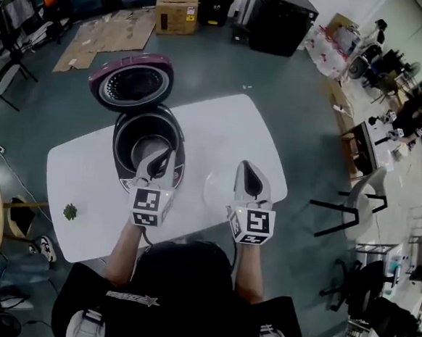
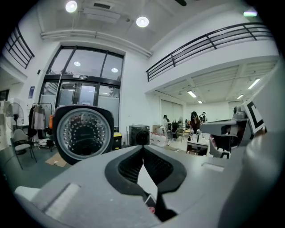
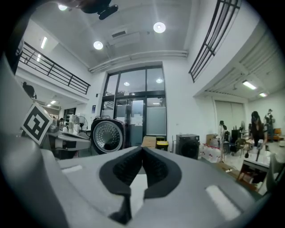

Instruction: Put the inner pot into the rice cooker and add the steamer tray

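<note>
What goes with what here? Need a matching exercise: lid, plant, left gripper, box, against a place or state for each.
Things:
1. lid
2. plant
3. left gripper
4. box

Places or states:
A. on the floor
B. jaws shut
C. raised open
D. on the table, near its left edge

Pairs: 1-C, 2-D, 3-B, 4-A

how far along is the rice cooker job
Done: the cooker stands open with its lid up, and a grey pot seems to sit inside, though that is hard to tell.
In hand: nothing. The left gripper and right gripper are both shut and empty.
Left: what looks like the pale tray lies on the table, not yet in the cooker.
</note>
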